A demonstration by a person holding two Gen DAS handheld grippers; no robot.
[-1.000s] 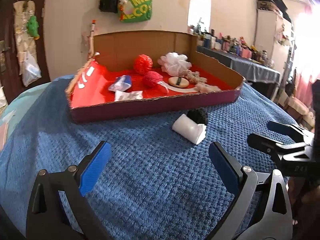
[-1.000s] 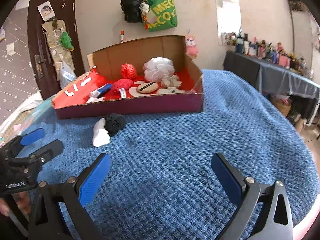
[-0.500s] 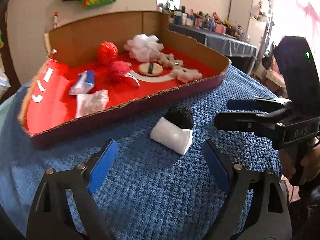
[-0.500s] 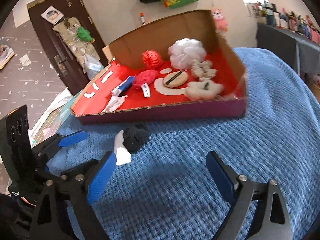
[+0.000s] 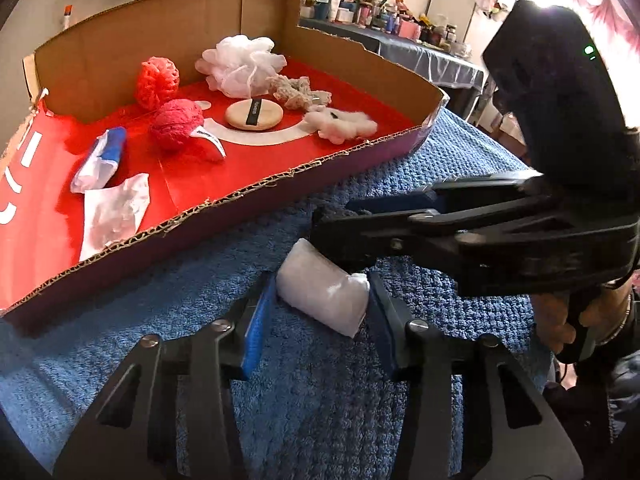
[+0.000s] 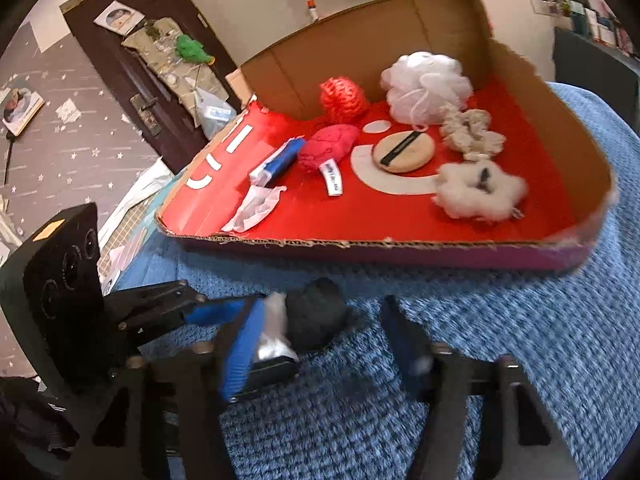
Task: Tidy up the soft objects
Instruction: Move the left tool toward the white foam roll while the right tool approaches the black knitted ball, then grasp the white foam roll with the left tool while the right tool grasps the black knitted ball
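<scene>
Left gripper (image 5: 322,320): its blue-padded fingers (image 5: 256,322) flank the white soft roll (image 5: 324,298) on the blue cover (image 5: 200,308); both pads sit against the roll's ends, clasping it.
White soft roll: lies on the cover just in front of the cardboard tray (image 5: 248,196), outside it, tilted across the gap between the left fingers.
Right gripper (image 6: 320,340): its fingers stand apart, unclenched, straddling the black fluffy ball (image 6: 316,324); the left pad is near the ball, the right one clear of it. The view is motion-blurred.
Black fluffy ball: rests on the cover touching the roll, close to the tray's front wall; from the left wrist view the right gripper (image 5: 352,216) hides most of it.
Tray contents: white mesh pouf (image 6: 426,86), two red knitted balls (image 6: 344,96), round tan pad (image 6: 404,152), white cotton tuft (image 6: 478,194), beige scrunchie (image 6: 470,132).
</scene>
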